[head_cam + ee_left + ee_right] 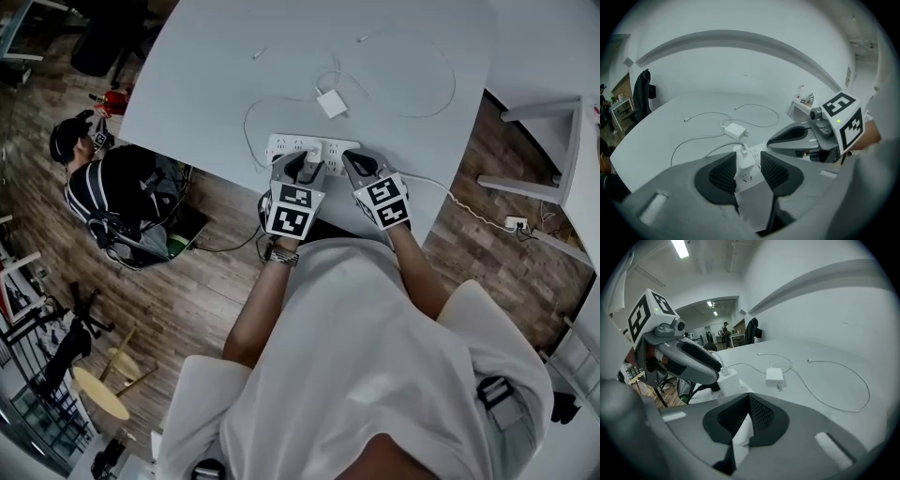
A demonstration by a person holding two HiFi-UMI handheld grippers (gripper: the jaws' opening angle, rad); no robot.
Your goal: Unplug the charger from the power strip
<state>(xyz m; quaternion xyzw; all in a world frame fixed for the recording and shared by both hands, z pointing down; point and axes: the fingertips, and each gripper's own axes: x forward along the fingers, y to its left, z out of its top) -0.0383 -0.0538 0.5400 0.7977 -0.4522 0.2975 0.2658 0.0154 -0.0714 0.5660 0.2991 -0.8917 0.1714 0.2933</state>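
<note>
A broad white table (206, 84) with a smooth, matte top and a rounded edge stands over a floor (187, 300) of brown wood planks; a seated person (112, 187) is at the left, and the gripper views show a long curved white wall behind. Near the table's front edge lies a flat, oblong white power strip (286, 145), and its cord trails off the right side toward the floor. The charger (743, 158), a small, glossy white block with a thin cable rising from its top, stands upright in the strip. The left gripper (305, 169) points steeply down at it, and its fingers stand apart on either side of the charger, so the ribbed black pads (723, 176) flank the block without clearly pressing it. The right gripper (356, 164) is set just beside it over the strip's right end; in the right gripper view its grey fingers meet at their tips with nothing held between them. Further back a second adapter (331, 103), square and white, lies loose on the table among thin white cables (422, 103) that curl in wide loops.
</note>
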